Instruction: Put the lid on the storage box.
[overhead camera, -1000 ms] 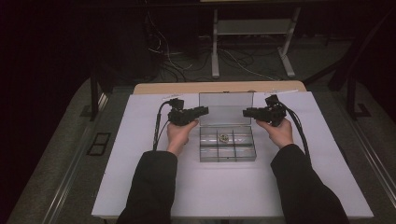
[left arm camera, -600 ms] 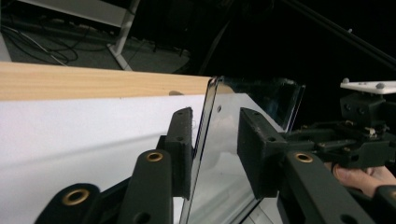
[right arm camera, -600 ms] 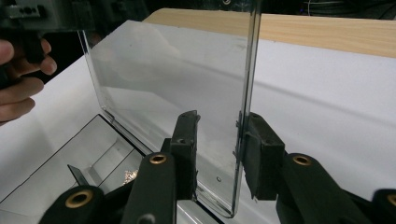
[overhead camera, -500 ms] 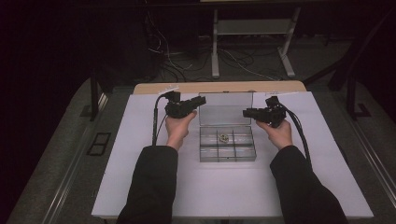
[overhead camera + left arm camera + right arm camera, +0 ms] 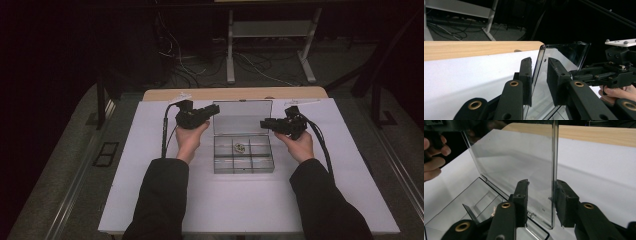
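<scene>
Dark room. Grey floor (image 5: pixel 75 165), tangled cables (image 5: pixel 200 65) at far side, pale metal stand (image 5: pixel 270 30) beyond the white-covered bench (image 5: pixel 150 210).

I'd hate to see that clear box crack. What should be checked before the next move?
1. Left gripper jaws closed on the lid: ok, it seems.
2. Right gripper gripping the lid: not ok; its jaws have just been opening, with gaps on both sides of the edge.
3. Lid standing open: ok.
4. Small metal piece inside a compartment: ok.
5. Box flat on the table: ok.
</scene>
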A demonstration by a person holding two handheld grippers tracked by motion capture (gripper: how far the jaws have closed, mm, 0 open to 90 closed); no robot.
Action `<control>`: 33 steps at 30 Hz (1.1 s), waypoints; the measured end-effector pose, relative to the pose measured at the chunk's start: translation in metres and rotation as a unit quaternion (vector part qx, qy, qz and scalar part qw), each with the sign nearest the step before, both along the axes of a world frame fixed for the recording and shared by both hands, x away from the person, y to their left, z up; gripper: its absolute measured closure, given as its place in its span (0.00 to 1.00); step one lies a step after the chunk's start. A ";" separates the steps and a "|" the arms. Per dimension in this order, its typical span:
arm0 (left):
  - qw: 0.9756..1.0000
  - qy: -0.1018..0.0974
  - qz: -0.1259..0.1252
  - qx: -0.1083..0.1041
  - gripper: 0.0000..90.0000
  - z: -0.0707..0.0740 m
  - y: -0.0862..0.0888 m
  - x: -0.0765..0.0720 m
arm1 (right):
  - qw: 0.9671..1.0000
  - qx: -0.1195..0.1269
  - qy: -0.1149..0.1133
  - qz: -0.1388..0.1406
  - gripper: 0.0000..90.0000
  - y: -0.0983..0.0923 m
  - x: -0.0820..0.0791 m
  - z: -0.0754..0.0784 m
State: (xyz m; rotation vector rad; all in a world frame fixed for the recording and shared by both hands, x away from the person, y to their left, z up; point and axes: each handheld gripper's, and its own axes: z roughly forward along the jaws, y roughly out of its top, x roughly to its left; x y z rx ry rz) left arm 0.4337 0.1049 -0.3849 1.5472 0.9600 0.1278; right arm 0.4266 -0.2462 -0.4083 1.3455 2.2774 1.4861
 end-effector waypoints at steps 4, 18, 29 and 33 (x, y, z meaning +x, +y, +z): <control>1.000 -0.008 -0.002 -0.003 0.80 0.000 0.000 -0.007 | 1.000 0.002 0.001 0.000 0.63 0.001 -0.006 -0.001; 1.000 -0.025 -0.011 -0.003 0.75 0.001 0.001 -0.025 | 1.000 -0.017 -0.013 -0.007 0.39 -0.006 -0.033 0.024; 0.999 -0.038 -0.019 0.003 0.71 0.001 0.001 -0.038 | 0.998 -0.040 -0.046 0.031 0.35 0.002 -0.052 0.076; 0.999 -0.039 -0.023 0.004 0.70 0.001 0.001 -0.042 | 0.996 -0.049 -0.062 0.044 0.35 0.015 -0.055 0.094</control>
